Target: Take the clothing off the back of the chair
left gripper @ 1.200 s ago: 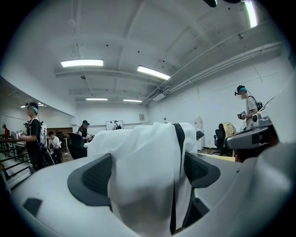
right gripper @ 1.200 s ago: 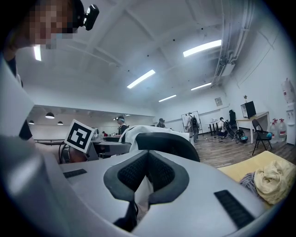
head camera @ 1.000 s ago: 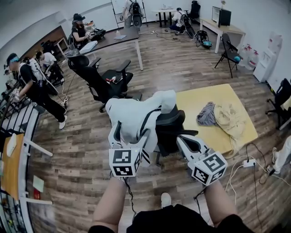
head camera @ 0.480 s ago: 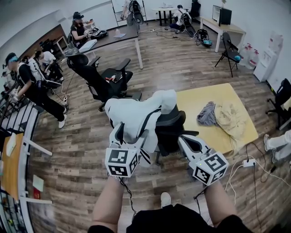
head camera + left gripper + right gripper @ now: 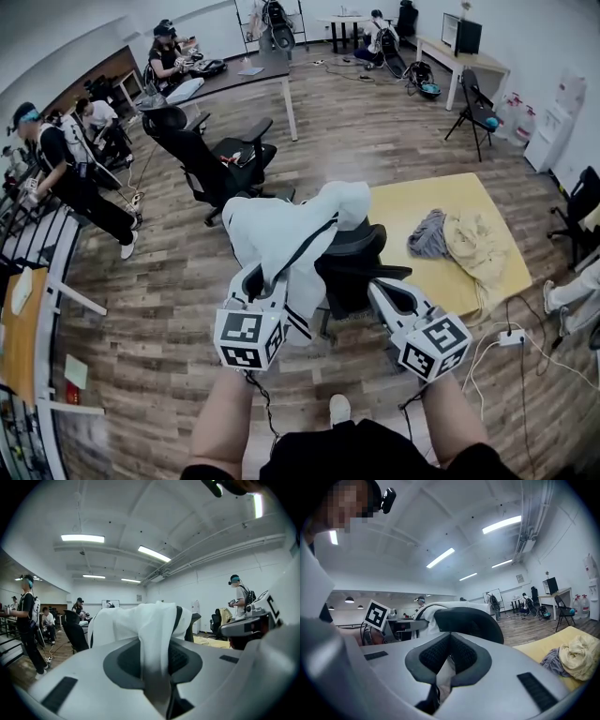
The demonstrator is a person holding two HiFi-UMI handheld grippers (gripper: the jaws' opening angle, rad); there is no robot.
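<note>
Left gripper view: left gripper (image 5: 155,651) fingers closing on soft white garment (image 5: 131,620); right gripper (image 5: 450,643) fingers closed.

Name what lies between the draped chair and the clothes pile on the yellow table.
Bare yellow tabletop, seen in the head view, separates the chair with the white jacket from the clothes pile.

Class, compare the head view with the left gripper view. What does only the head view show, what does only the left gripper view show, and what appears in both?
Only the head view: the heap of clothes on the yellow table, and the person's left forearm.
Only the left gripper view: the ceiling lights, and the left gripper seen from behind its jaws, which are closing on a fold of the white jacket.
Both: that jacket draped over the black chair, and a standing person at the left.
</note>
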